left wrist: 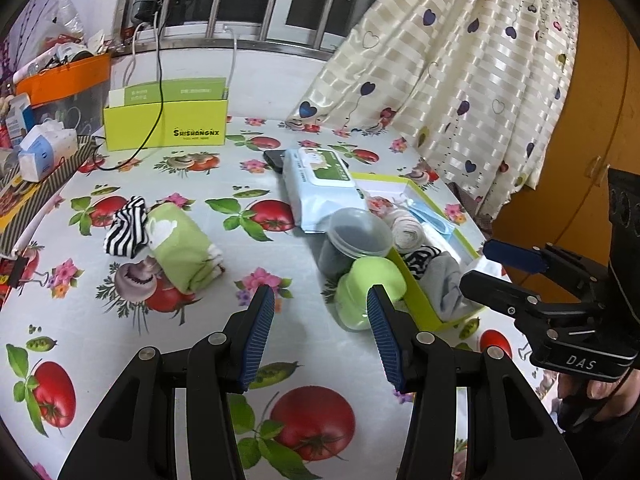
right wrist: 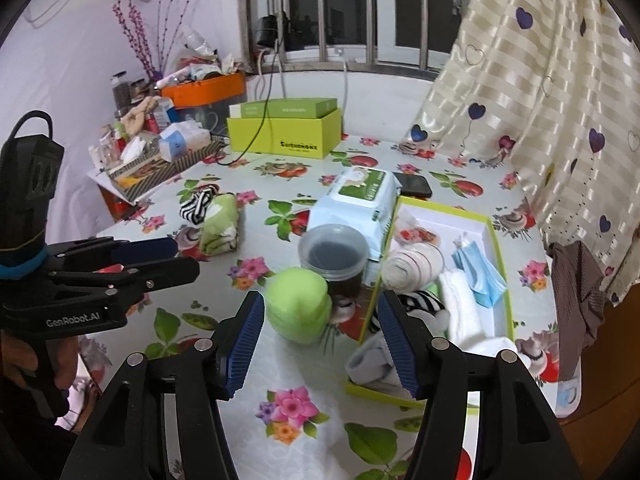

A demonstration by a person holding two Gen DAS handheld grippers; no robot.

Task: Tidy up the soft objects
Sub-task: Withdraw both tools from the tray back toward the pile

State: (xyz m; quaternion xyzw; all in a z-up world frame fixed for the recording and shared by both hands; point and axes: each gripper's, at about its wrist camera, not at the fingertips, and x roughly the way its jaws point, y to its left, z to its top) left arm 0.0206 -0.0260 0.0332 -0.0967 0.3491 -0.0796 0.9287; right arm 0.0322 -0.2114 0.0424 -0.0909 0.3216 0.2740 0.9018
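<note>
Tablecloth [left wrist: 304,264] white with tomato/flower print; rolled towel [left wrist: 182,250] green; sock [left wrist: 126,228] black-white striped; tray [right wrist: 498,240] lime; curtain [left wrist: 460,60] cream, heart-printed.

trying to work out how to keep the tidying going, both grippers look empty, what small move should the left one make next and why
Probably swing the left gripper towards the green towel and striped sock. Both lie loose on the table, while the tray already holds a sock roll and masks. The left gripper is open and empty, and the right gripper hangs by the tray.
</note>
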